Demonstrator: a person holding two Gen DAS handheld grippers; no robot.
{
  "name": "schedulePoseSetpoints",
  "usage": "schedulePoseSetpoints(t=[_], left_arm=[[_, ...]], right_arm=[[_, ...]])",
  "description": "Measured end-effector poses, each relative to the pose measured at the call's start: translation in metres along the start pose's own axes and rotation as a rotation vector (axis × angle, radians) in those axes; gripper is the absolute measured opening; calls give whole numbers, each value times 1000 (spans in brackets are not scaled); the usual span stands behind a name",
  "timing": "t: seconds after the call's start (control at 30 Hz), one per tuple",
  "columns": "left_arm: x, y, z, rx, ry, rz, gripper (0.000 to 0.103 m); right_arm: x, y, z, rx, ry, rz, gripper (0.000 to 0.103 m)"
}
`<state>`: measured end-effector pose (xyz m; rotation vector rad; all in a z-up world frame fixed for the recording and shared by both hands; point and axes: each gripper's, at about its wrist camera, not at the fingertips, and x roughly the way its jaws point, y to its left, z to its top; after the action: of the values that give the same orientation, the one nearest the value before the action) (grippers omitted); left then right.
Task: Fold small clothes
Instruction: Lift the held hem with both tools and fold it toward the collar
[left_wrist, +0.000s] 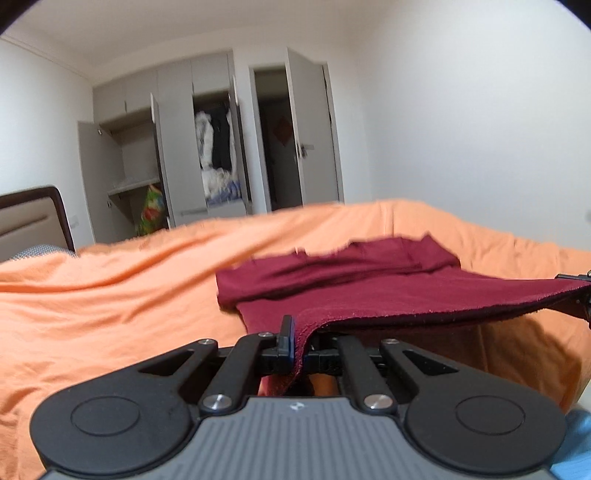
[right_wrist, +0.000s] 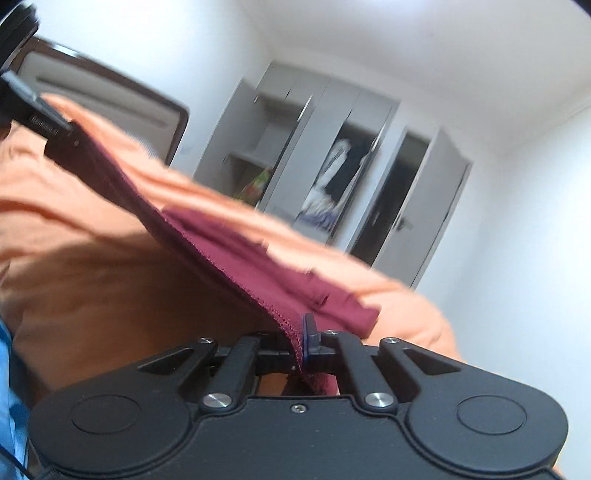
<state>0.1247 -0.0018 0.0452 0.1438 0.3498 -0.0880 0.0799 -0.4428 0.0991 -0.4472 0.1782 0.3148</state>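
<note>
While the maroon garment (left_wrist: 354, 280) is lying partly on the orange bedspread (left_wrist: 110, 295), its near hem is being stretched off the bed between the two claws. Seen from the left wrist camera, the left claw (left_wrist: 295, 347) is pinching the left corner of that hem, its jaws closed tight on the cloth with a fold hanging down between them; the hem is running rightward from it as a taut raised edge toward the right claw (left_wrist: 581, 295), which is appearing only at the frame's right border. Seen from the right wrist camera, the right claw (right_wrist: 301, 347) is likewise clamping the garment (right_wrist: 258, 258) with its jaws pressed together on the stitched edge, and the cloth is sloping up and leftward to the left claw (right_wrist: 55, 133), gripping the far corner. Beyond the garment, the rest of its body is resting in loose folds on the bedspread (right_wrist: 92, 280). Behind the bed, a grey wardrobe (left_wrist: 207, 140) is standing with several doors open, and a dark-framed headboard (left_wrist: 33, 218) is showing to the garment's left.
</note>
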Motion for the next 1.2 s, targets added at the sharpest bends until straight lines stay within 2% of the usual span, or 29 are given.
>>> schedulePoseSetpoints(t=[0.13, 0.27, 0.4, 0.53, 0.77, 0.93, 1.03, 1.2], left_arm=[[-24, 8, 11, -23, -50, -17, 3], [-49, 14, 22, -8, -72, -47, 3], [-77, 24, 33, 35, -124, -111, 3], [-75, 28, 40, 84, -116, -180, 3], [-29, 20, 64, 146, -100, -156, 3], [23, 27, 103, 133, -112, -193, 3], [61, 31, 121, 175, -109, -183, 3], [137, 39, 145, 153, -12, -162, 3]], right_arm=[[-18, -7, 16, -4, -60, -15, 3], [-45, -19, 33, 25, -90, 44, 3], [-66, -34, 47, 22, -89, 75, 3], [-66, -41, 50, 10, -68, 70, 3], [-33, -37, 57, -83, -27, 28, 4], [30, -65, 77, -134, -35, 32, 4], [71, -82, 86, -146, -27, 52, 4], [149, -97, 91, -165, 26, 82, 6]])
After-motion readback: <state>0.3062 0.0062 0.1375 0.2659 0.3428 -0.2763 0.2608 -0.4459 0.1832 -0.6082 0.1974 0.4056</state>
